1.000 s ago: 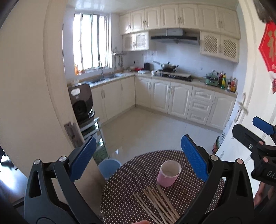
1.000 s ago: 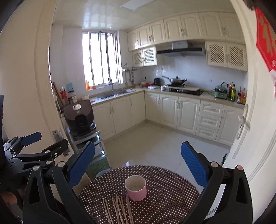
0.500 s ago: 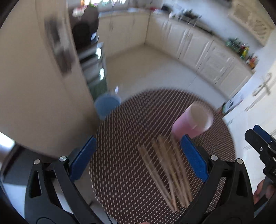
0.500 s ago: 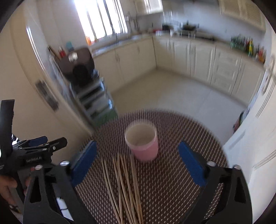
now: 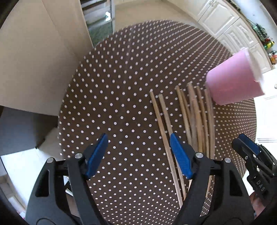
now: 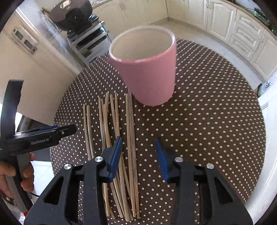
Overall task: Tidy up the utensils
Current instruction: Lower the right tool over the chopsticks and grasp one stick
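Observation:
Several wooden chopsticks [image 6: 117,138] lie side by side on a round brown table with white dots [image 6: 207,121]. They also show in the left wrist view [image 5: 190,117]. A pink cup [image 6: 147,72] with a white inside stands upright just beyond their far ends, and it shows at the right of the left wrist view [image 5: 233,81]. My right gripper [image 6: 138,154] is open and empty, low over the table, its left finger above the chopsticks. My left gripper [image 5: 138,154] is open and empty, over bare table left of the chopsticks, its right finger over the leftmost ones.
A metal rack [image 6: 86,39] with a dark cooker [image 6: 72,13] stands beyond the table. White kitchen cabinets [image 6: 242,34] line the far wall. A cream wall panel [image 5: 43,52] stands close to the table's left edge. The tiled floor [image 5: 138,10] lies beyond the table.
Both grippers have tilted down and dropped toward the table. The chopsticks and cup now look much closer. Both pairs of fingers have narrowed but stay open.

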Demonstrator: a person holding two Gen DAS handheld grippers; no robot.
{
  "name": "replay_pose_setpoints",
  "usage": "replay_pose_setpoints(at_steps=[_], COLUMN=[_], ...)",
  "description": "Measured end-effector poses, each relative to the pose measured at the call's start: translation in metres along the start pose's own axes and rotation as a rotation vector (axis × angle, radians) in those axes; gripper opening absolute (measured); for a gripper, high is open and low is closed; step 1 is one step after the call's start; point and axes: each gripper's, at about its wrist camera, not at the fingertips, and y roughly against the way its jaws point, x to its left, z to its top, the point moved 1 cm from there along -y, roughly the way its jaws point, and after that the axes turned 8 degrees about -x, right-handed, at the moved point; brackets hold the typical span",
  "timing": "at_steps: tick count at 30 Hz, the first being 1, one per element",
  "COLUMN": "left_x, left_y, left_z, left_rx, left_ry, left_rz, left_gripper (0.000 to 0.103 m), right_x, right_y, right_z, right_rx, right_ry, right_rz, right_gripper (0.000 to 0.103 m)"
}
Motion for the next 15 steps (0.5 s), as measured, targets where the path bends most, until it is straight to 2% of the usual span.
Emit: replay_pose_setpoints(at_steps=[6,8,15], left_x=[-0.011,-0.012,-0.012], left_y=[-0.021,-0.028,-0.027], left_z=[0.0,0.002,-0.004], left_rx=[0.034,0.02,0.022], left_ry=[-0.003,-0.02,-0.059], left_rz=[0.039,0.052,0.062], left_gripper=[0.073,0.074,0.074], right_x=[-0.001,-0.001,0.007], right_y=[-0.017,-0.022,-0.044], right_z=[0.007,0.01,0.019], right_rx=[0.021,0.025,0.048], right_ry=[0.003,0.014,0.045], right_rz=[0.01,0.011,0.008], right_gripper=[0.034,0.034,0.033])
